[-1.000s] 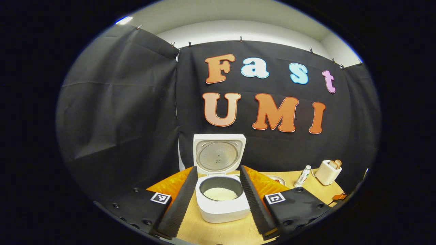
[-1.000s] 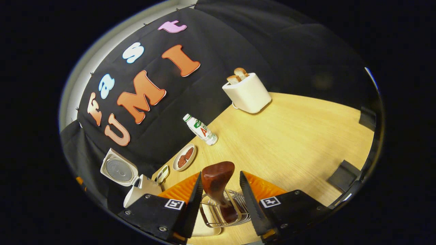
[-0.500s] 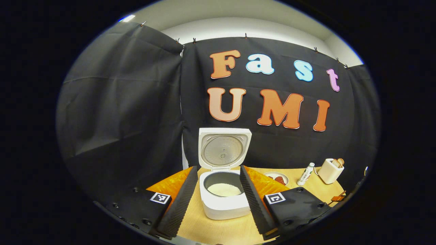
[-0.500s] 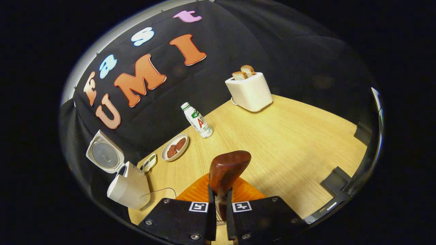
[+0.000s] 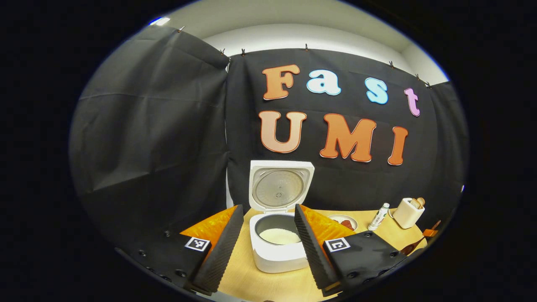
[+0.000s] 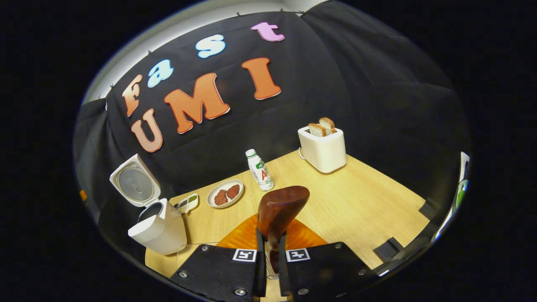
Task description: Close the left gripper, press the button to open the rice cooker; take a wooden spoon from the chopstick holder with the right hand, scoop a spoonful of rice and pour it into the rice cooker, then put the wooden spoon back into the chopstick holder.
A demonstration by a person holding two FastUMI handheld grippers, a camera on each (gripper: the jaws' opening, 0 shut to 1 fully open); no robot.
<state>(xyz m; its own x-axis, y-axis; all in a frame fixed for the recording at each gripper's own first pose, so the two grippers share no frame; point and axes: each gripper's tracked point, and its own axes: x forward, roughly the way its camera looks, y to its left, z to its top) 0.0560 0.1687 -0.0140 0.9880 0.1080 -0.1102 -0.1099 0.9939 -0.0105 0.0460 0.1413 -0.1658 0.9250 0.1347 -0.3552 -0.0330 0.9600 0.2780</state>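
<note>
My right tongs (image 6: 268,251) are pinching the spoon (image 6: 280,207) by its stem, bowl up and clear of the worktop (image 6: 361,201), so I judge the spoon is out of its holder and scooping comes next. I can't make out the rice supply from here, so I'd need to find it before dipping. My left tongs (image 5: 268,247) are spread, holding nothing, and frame the cooker (image 5: 279,251), whose lid (image 5: 280,186) stands open over a pot (image 5: 279,233) with white rice in the bottom. The next move calls for keeping the spoon level on the way to the pot. The worktop is pale wood; a toaster (image 6: 323,147), a bottle (image 6: 260,170) and a plate (image 6: 225,193) stand along the black cloth wall.
</note>
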